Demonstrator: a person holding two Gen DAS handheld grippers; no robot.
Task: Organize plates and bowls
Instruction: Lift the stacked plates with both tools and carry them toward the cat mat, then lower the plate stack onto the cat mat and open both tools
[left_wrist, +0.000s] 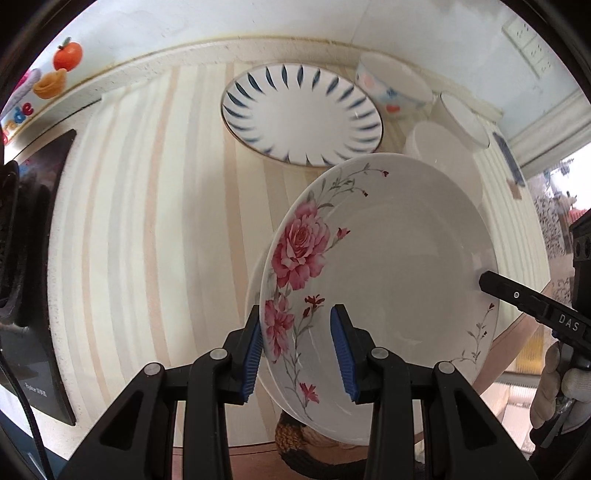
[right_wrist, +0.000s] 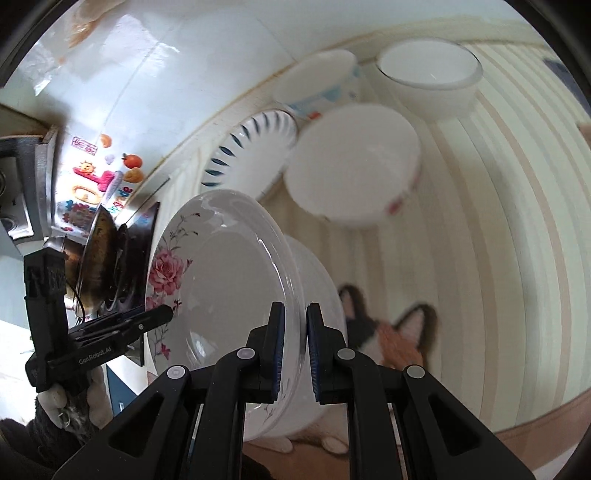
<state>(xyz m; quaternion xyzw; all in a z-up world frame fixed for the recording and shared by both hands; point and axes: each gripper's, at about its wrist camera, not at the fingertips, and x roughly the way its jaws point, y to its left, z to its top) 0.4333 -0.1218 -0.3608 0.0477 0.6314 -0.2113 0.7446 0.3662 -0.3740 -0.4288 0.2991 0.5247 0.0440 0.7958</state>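
both grippers' fingers (left_wrist: 341, 354) clamp the floral plate (left_wrist: 406, 258) near blue-striped plate (left_wrist: 303, 114), 3 bowls (right_wrist: 354, 162).

- Both pictures are bright, with soft daylight and only faint shadows.
- Edges bend round and go dark.
- In the right wrist view, the bowls (right_wrist: 354, 162) beyond the jaws look blurry.
- The flowered plate (right_wrist: 229, 288) shines a little.

Cream striped tabletop (left_wrist: 147, 221), white wall (left_wrist: 258, 18), wall socket (left_wrist: 532, 48), fruit stickers (left_wrist: 66, 55)
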